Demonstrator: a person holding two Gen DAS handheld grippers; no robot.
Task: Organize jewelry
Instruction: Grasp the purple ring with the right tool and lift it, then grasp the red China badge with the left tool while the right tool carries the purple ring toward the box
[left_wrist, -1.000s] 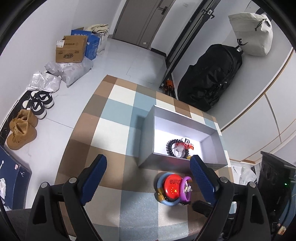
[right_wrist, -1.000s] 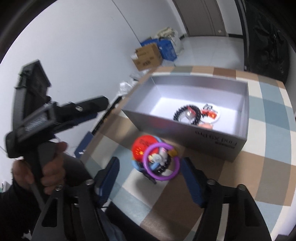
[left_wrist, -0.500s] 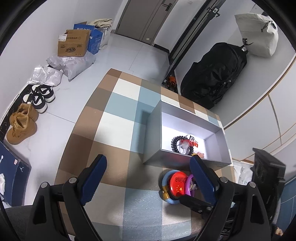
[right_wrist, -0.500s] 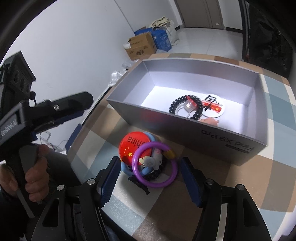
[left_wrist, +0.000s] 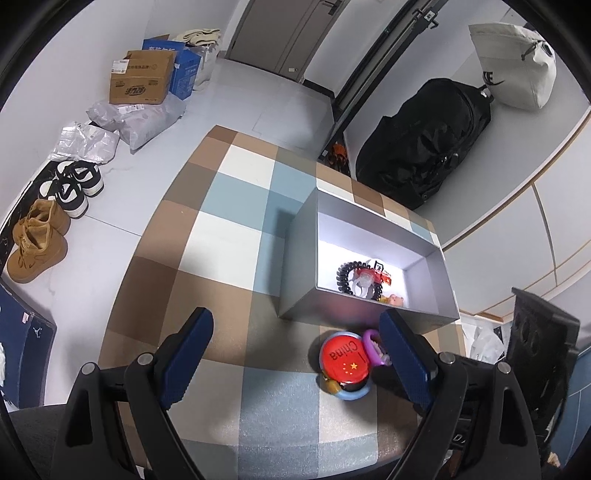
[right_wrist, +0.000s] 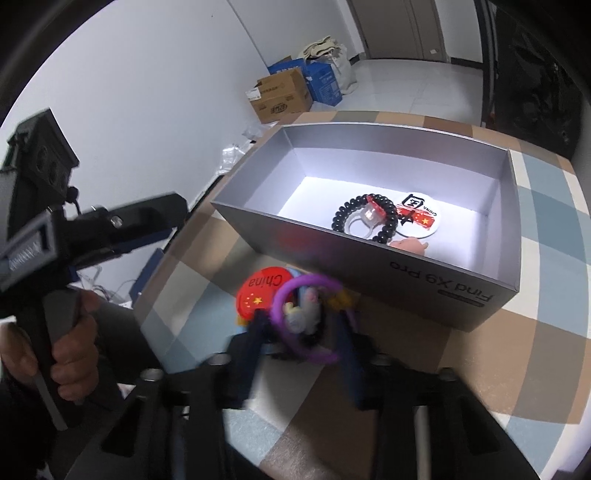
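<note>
1. A grey box (right_wrist: 373, 266) with no lid sits on the checked surface (left_wrist: 229, 236). It has low walls and a white floor inside.
2. A black beaded bracelet (right_wrist: 364, 218) lies flat inside the box, in a ring.
3. A round white badge (right_wrist: 419, 216) with red marks lies flat beside the bracelet, touching it.
4. A small pink thing (right_wrist: 410, 245) lies by the near wall of the box.
5. A round red badge (left_wrist: 345, 356) with yellow stars and the word "China" lies outside, just beside the box.
6. A purple ring (right_wrist: 306, 317) leans on the red badge, tilted up. It looks blurry.
7. A light blue ring (left_wrist: 351, 393) peeks out under the red badge.
</note>
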